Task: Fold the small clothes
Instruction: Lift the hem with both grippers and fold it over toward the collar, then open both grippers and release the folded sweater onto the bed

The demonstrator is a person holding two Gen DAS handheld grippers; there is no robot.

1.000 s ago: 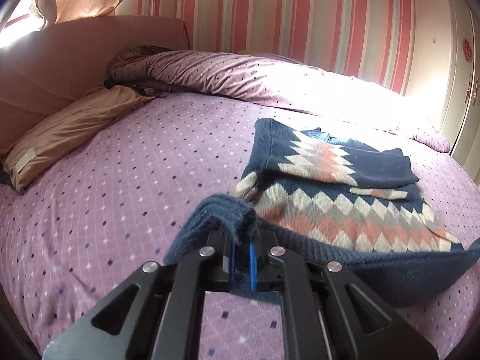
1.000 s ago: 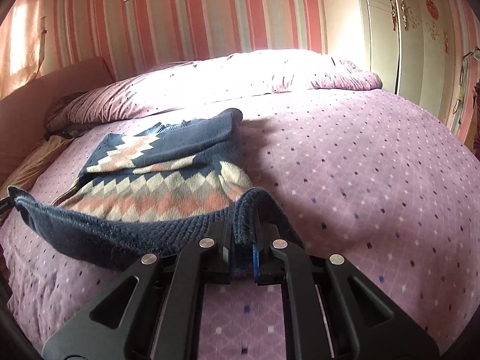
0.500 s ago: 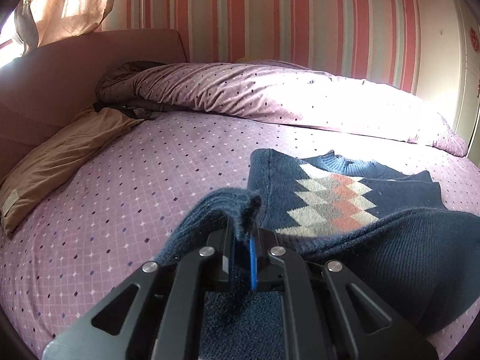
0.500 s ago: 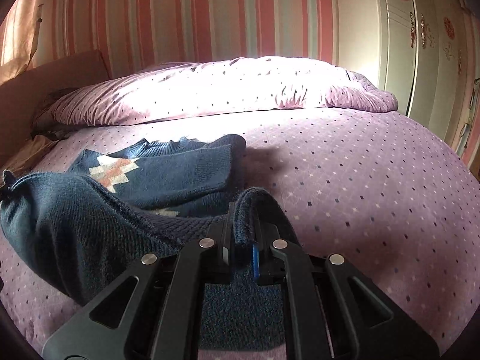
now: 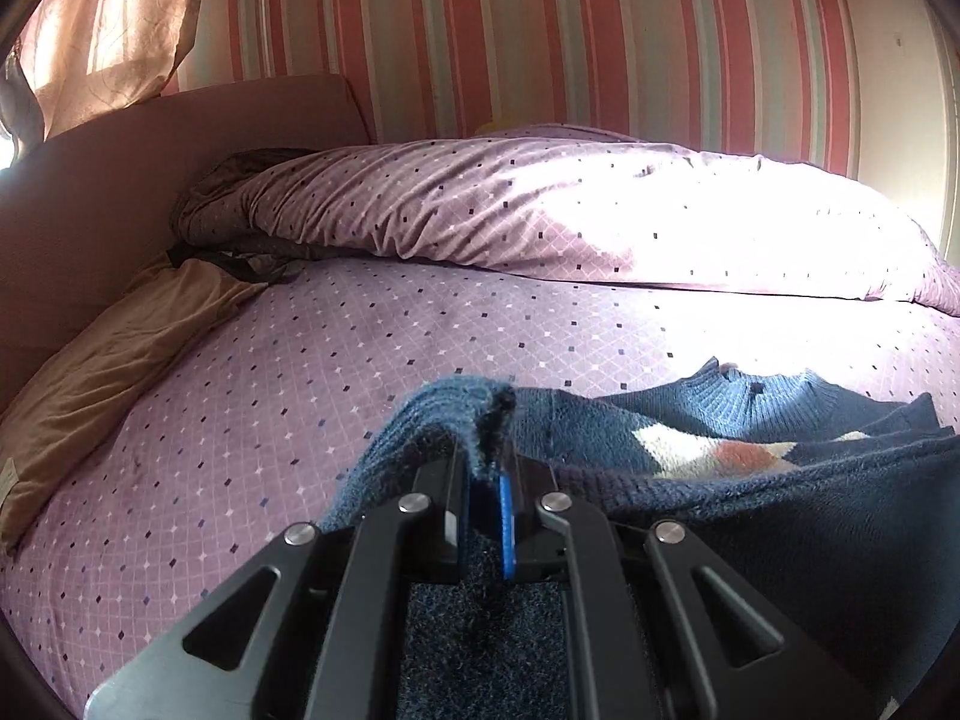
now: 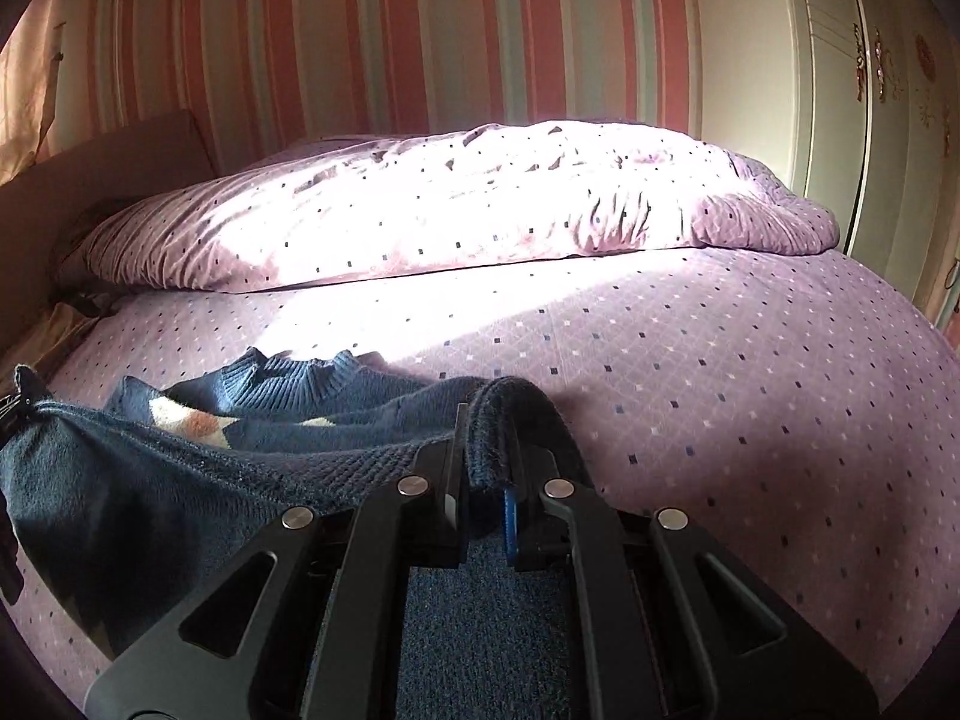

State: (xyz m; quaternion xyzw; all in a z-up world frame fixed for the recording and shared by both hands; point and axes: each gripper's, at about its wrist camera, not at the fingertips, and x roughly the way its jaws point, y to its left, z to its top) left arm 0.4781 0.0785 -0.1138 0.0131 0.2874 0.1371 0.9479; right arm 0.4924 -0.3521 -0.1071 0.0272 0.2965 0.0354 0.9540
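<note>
A small navy knit sweater (image 5: 774, 516) with a white and orange diamond pattern lies on the purple bedspread (image 5: 360, 348). My left gripper (image 5: 486, 468) is shut on the hem's left corner. My right gripper (image 6: 486, 462) is shut on the hem's right corner. The hem is lifted and stretched between them, folded forward over the body toward the collar (image 6: 288, 378). The sweater (image 6: 150, 480) hides most of its own pattern; only a patch near the collar shows.
A rolled purple duvet (image 5: 540, 210) lies across the far side of the bed. A tan pillow (image 5: 108, 360) and a brown headboard (image 5: 150, 156) are at the left. A white wardrobe (image 6: 870, 120) stands at the right, with a striped wall behind.
Both grippers have carried the hem forward over the sweater toward the collar. The diamond pattern, open to view a second ago, is now mostly covered by the folded-over back side.
</note>
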